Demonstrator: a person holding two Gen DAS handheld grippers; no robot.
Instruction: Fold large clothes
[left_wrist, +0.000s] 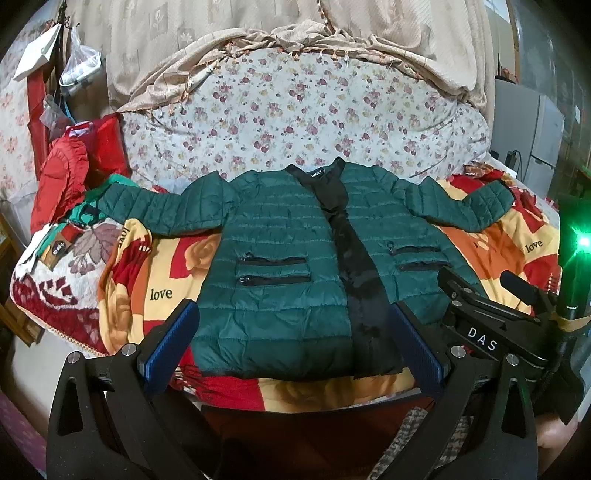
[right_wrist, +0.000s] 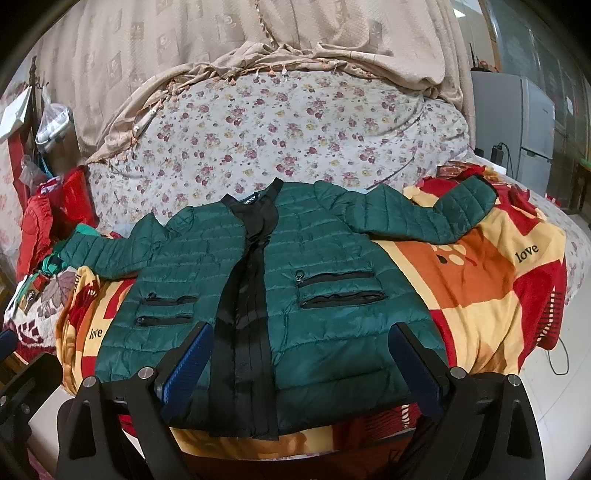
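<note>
A dark green quilted jacket (left_wrist: 280, 254) with a black front placket lies flat, front up, on a red and orange blanket (left_wrist: 147, 280); both sleeves are spread out sideways. It also shows in the right wrist view (right_wrist: 295, 280). My left gripper (left_wrist: 295, 317) is open and empty, hovering over the jacket's lower hem. My right gripper (right_wrist: 301, 339) is open and empty, above the lower right half of the jacket. The right gripper's body shows at the right of the left wrist view (left_wrist: 491, 325).
A flowered quilt (right_wrist: 280, 122) and beige curtain (right_wrist: 332, 44) lie behind the jacket. Red clothes and a green item (left_wrist: 66, 177) pile at the left. A white fridge (right_wrist: 524, 125) stands at the right. The bed's front edge (left_wrist: 295, 398) is near me.
</note>
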